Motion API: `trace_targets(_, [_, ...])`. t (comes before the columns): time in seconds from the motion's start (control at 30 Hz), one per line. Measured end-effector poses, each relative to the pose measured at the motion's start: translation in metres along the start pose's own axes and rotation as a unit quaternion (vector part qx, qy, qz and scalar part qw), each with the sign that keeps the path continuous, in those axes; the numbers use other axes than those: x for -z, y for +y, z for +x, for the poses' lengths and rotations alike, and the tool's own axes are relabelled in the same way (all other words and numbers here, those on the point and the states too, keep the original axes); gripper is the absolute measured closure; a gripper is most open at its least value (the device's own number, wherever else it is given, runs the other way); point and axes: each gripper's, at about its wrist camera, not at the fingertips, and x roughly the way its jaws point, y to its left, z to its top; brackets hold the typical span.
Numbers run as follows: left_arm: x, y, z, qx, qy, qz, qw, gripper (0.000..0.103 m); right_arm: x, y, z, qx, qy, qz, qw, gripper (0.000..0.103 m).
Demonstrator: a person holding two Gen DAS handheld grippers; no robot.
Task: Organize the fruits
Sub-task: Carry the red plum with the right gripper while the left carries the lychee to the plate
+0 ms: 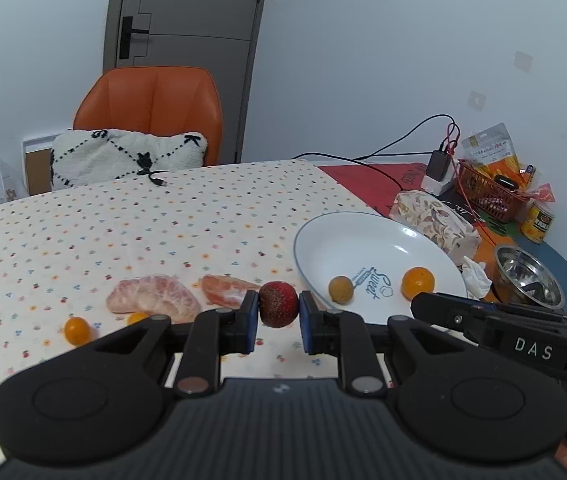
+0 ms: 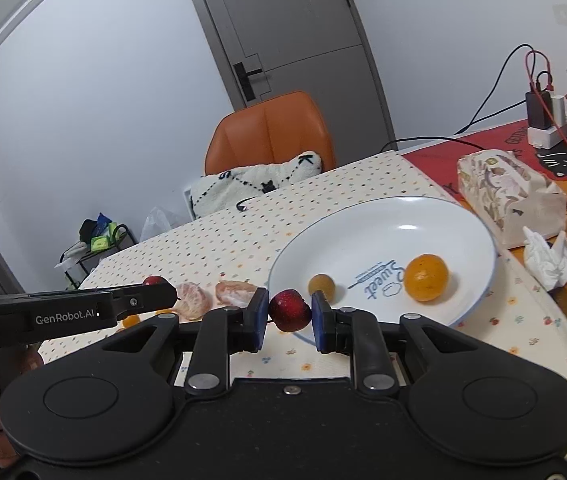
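Observation:
My left gripper (image 1: 278,309) is shut on a dark red speckled strawberry (image 1: 278,304), held just above the dotted tablecloth, left of the white plate (image 1: 363,240). A brown longan (image 1: 340,289) and a small orange (image 1: 417,283) lie on the plate. Two peeled citrus pieces (image 1: 153,300) (image 1: 227,290) and two tiny orange fruits (image 1: 77,330) rest on the cloth to the left. My right gripper (image 2: 289,314) is shut on a glossy red fruit (image 2: 289,309) at the plate's near-left rim (image 2: 383,232). The strawberry (image 2: 154,281) shows at the left gripper's tip.
Beyond the plate lie a patterned tissue pack (image 2: 511,196), a crumpled tissue (image 2: 547,258), a steel bowl (image 1: 527,276), a red basket (image 1: 487,190), a yellow can (image 1: 537,222) and a charger with cables (image 1: 437,168). An orange chair (image 1: 151,104) with a pillow stands behind the table.

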Motion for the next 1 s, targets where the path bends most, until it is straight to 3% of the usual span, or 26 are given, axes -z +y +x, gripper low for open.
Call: trace_targets(1.0, [-0.01,-0.04,0.057,0.025,0.039,0.032,0.9984,0.083,0.0,-0.059,0.03,0.048,0.006,0.043,0.998,0.081])
